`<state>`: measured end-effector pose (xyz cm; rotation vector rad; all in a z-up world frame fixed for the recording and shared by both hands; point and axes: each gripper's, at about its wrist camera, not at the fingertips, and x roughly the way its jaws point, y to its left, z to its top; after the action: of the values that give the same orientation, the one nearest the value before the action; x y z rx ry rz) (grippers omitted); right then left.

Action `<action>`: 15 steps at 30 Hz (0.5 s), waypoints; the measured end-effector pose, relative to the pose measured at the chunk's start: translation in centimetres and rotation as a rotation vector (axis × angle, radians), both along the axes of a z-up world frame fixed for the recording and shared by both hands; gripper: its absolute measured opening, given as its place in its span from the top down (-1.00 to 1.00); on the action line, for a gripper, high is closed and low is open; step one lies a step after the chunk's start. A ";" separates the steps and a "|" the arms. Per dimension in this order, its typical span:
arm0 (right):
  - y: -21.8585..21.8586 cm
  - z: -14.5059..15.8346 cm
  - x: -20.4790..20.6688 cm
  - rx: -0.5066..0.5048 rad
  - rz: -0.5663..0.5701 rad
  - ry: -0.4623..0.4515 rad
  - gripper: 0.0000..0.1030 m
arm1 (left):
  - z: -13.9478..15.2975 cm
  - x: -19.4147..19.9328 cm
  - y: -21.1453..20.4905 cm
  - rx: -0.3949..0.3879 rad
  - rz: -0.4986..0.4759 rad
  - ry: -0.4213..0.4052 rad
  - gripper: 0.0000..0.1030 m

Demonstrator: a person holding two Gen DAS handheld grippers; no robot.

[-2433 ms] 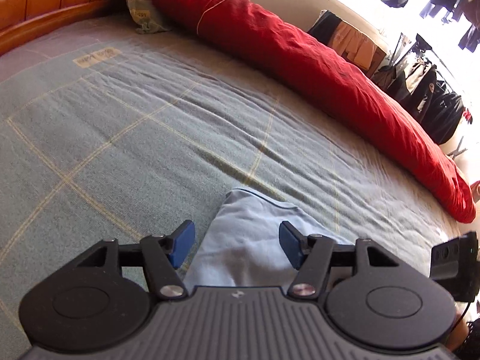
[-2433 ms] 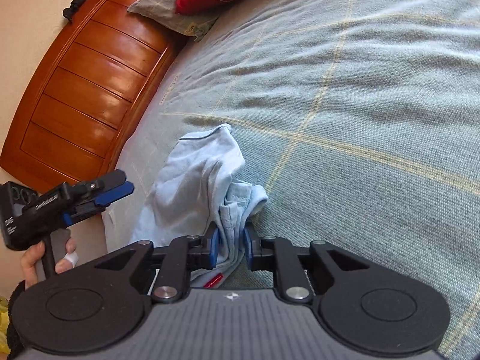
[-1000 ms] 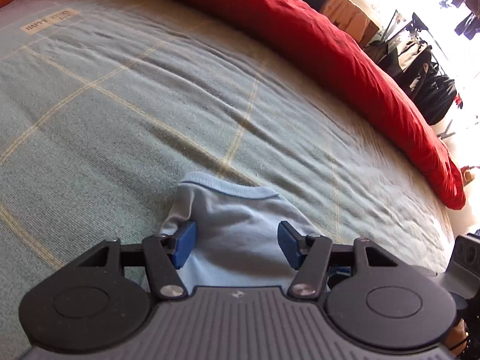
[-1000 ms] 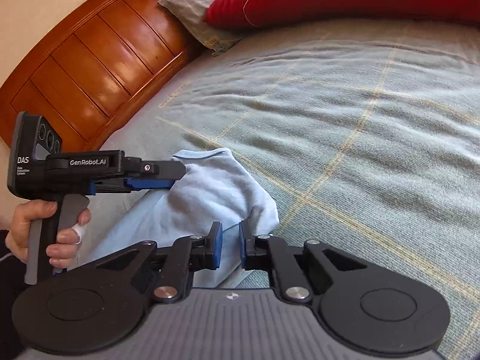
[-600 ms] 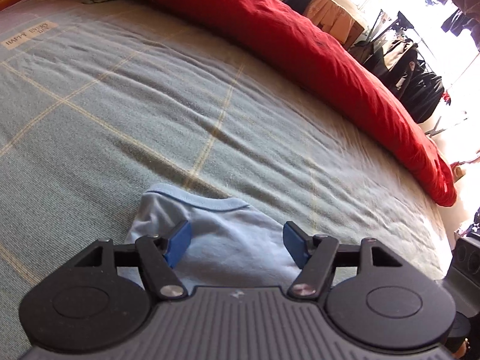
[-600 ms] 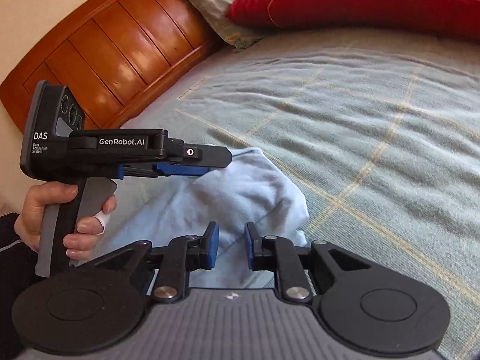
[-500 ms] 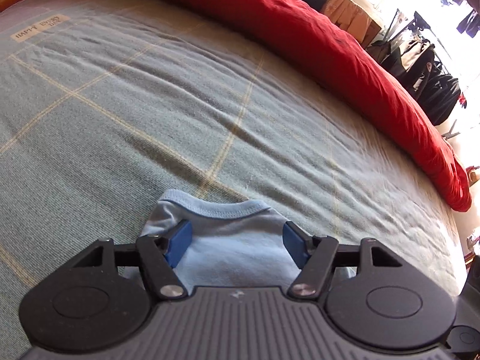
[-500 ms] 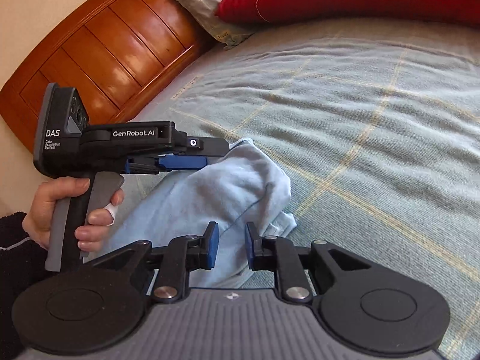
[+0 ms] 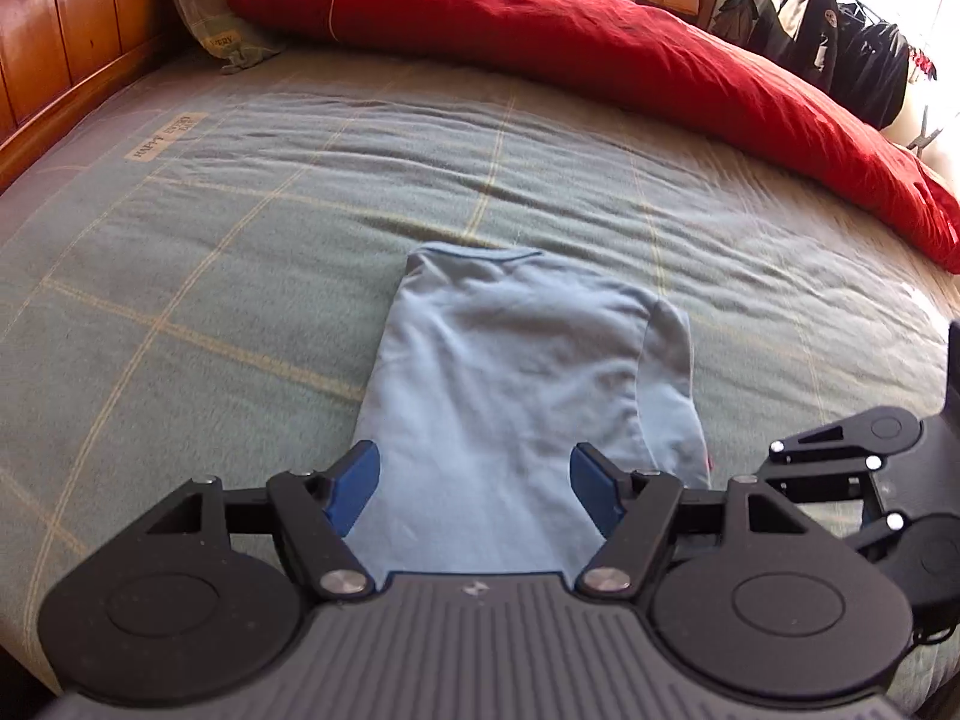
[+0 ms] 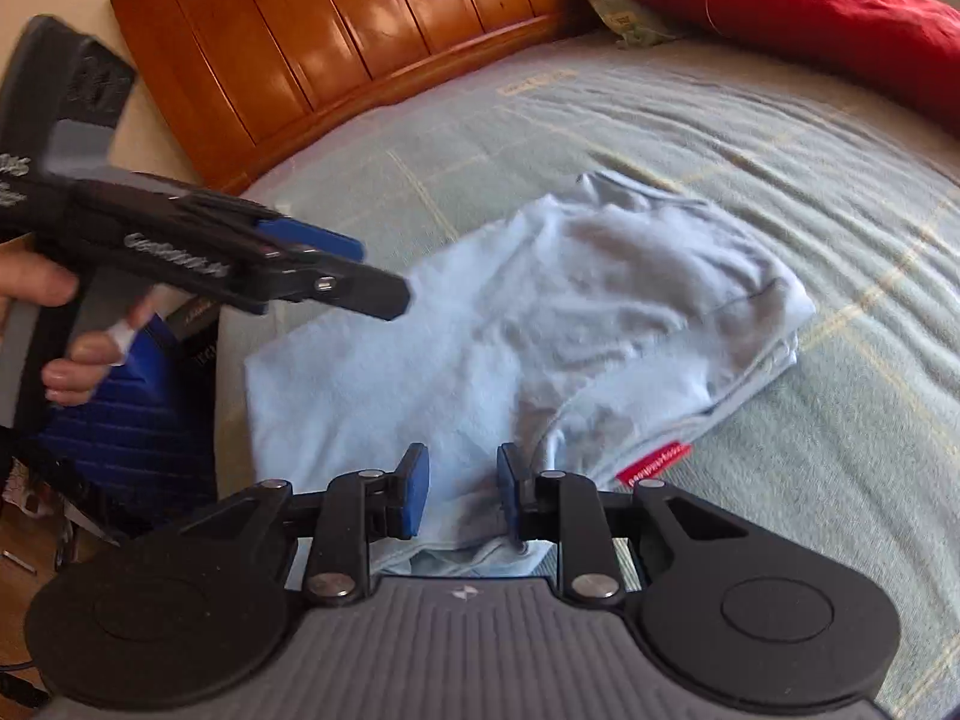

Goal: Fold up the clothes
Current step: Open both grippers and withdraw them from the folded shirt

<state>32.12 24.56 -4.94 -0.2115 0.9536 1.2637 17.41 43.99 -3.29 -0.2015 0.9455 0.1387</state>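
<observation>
On the bed (image 9: 252,222), near its front edge, a light blue shirt (image 9: 510,384) lies partly folded on a grey-green blanket with thin yellow check lines. From the left wrist view the shirt is a narrow strip running away from the camera, its collar end farthest off and a second layer showing along its right side. The left gripper (image 9: 474,483) hangs above the near end of the shirt with its jaws spread wide, one blue pad to each side of the cloth, gripping nothing. From the right wrist view the shirt looks rumpled, with a small red tag (image 10: 654,463) at its lower right edge. The right gripper (image 10: 457,495) sits low over the near hem, its jaws apart with a narrow gap between the pads; blue cloth shows in that gap, but the pads do not appear to pinch it. A hand (image 10: 57,324) holds the left gripper's handle at the left of that view. A long red pillow (image 9: 600,54) lies along the far side of the bed, and a wooden headboard (image 10: 336,42) stands at the left.
</observation>
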 end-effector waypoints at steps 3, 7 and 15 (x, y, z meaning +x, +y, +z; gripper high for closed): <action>-0.9 -0.1 -0.2 0.031 -0.023 0.019 0.46 | -2.1 -3.4 -0.5 0.008 0.014 0.015 -0.44; -2.1 1.6 -0.9 0.055 -0.036 0.011 0.37 | -1.6 -6.0 -1.9 0.084 -0.006 -0.023 -0.45; -5.6 4.0 -2.1 0.092 -0.072 -0.014 0.21 | -3.1 -6.0 -3.5 0.017 -0.028 -0.003 -0.50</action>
<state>30.02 19.00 -0.91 -0.1127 0.8813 1.2353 11.42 40.45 -6.39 -0.1725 0.9435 0.1203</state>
